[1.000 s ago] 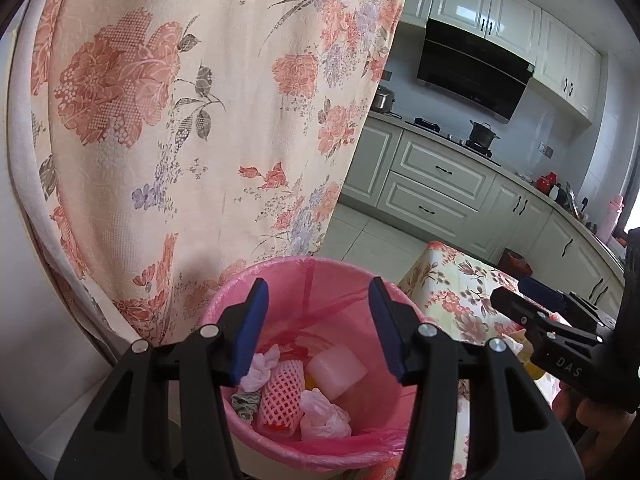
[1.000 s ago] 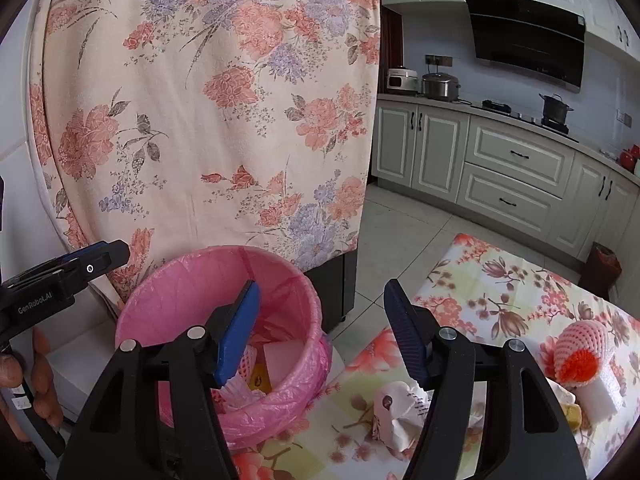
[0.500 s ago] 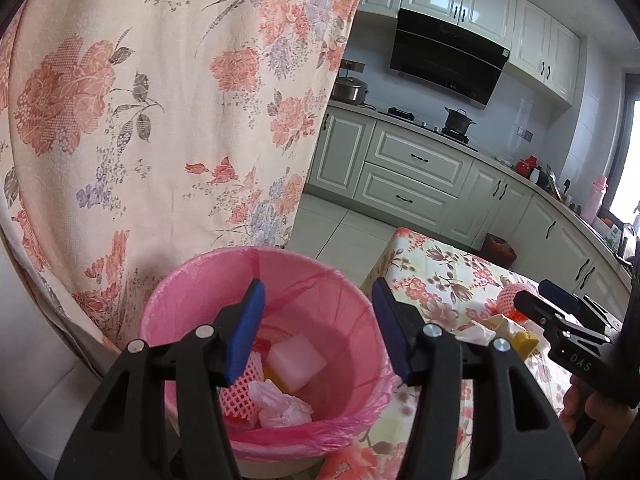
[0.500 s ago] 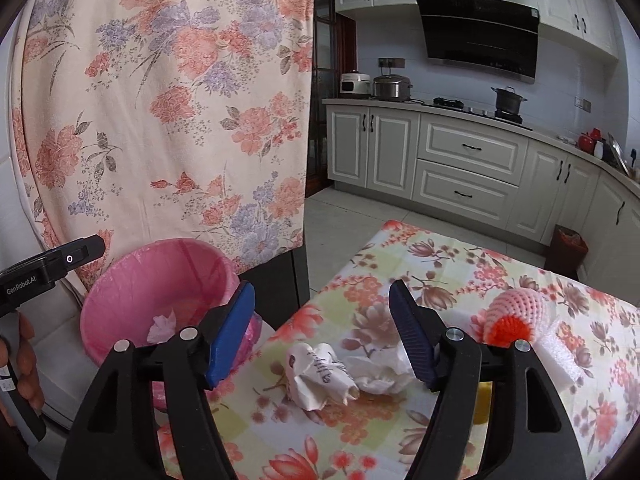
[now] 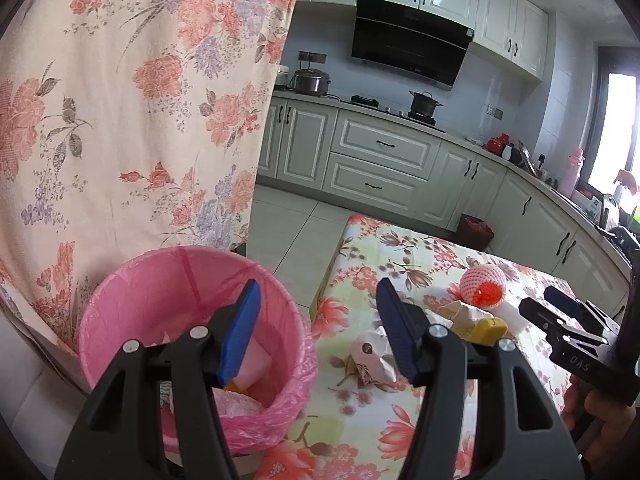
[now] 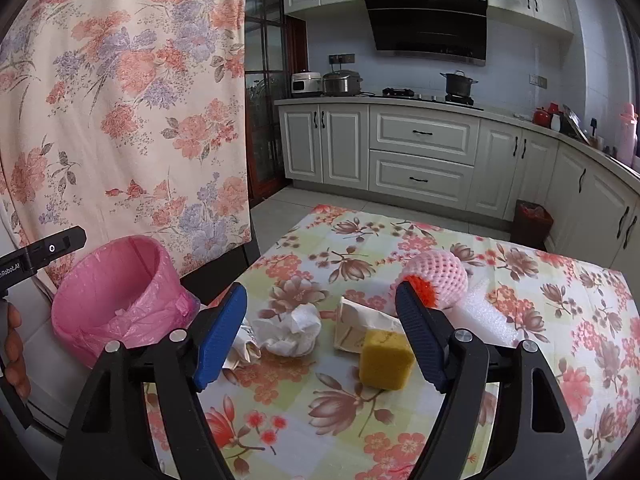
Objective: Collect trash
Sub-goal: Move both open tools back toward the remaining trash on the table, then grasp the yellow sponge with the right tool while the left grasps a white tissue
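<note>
- Nearest, both grippers had swung away from the pink bin toward the table. The left gripper (image 5: 318, 330) and right gripper (image 6: 320, 334) were empty, their fingers opening.
- Just beyond the right gripper's fingers lay the trash: crumpled tissue (image 6: 294, 330), a yellow sponge (image 6: 385, 360) and a foam-netted ball (image 6: 436, 280).
- The bin (image 6: 116, 300), left of the table (image 6: 560, 340), held earlier pieces; another pickup seemed next.

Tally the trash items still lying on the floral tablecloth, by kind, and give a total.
Crumpled paper or tissue wads: 2
Folded paper wrapper: 1
Yellow sponge block: 1
Pink foam fruit net: 1
White foam sheet: 1
Total: 6
</note>
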### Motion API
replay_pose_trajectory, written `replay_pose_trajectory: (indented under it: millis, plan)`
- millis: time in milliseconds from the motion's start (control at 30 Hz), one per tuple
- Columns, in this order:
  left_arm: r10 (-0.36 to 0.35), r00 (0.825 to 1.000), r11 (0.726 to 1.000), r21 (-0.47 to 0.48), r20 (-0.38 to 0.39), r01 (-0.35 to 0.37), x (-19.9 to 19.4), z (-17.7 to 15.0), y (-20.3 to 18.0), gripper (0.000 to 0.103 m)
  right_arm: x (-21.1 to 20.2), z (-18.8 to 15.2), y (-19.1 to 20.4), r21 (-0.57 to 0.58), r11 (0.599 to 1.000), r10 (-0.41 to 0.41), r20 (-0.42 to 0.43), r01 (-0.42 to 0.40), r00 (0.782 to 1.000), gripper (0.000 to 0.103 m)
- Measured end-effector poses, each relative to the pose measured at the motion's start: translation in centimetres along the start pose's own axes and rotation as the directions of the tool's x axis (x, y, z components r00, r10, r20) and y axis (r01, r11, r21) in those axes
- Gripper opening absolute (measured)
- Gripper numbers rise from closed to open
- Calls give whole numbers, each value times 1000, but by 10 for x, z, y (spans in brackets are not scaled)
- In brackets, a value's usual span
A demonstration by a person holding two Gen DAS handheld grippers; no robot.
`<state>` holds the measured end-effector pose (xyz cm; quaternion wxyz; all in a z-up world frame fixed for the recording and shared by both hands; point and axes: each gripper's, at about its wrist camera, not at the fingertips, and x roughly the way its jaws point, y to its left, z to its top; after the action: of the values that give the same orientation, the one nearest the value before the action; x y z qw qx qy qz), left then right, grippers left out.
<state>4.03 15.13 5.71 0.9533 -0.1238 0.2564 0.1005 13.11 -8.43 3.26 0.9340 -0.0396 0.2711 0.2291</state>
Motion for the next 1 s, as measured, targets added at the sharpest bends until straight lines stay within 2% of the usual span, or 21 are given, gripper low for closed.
replay_pose_trajectory:
  millis: [367,500,1000]
  plan:
    - [-49,998,997,50,-26,51,13,-4,-43,58,-1,-22,-38,57,997,-41,-31,43,999,74]
    - [-68,997,995,66,-37,71,20,-6,-57,61,2,-31,-47,72,996,-51,-45,54,998,77]
    - [-111,990,988,98,-89,119,55,-13,-89,62,51,-52,-62,97,990,-85,-150,100,985,77]
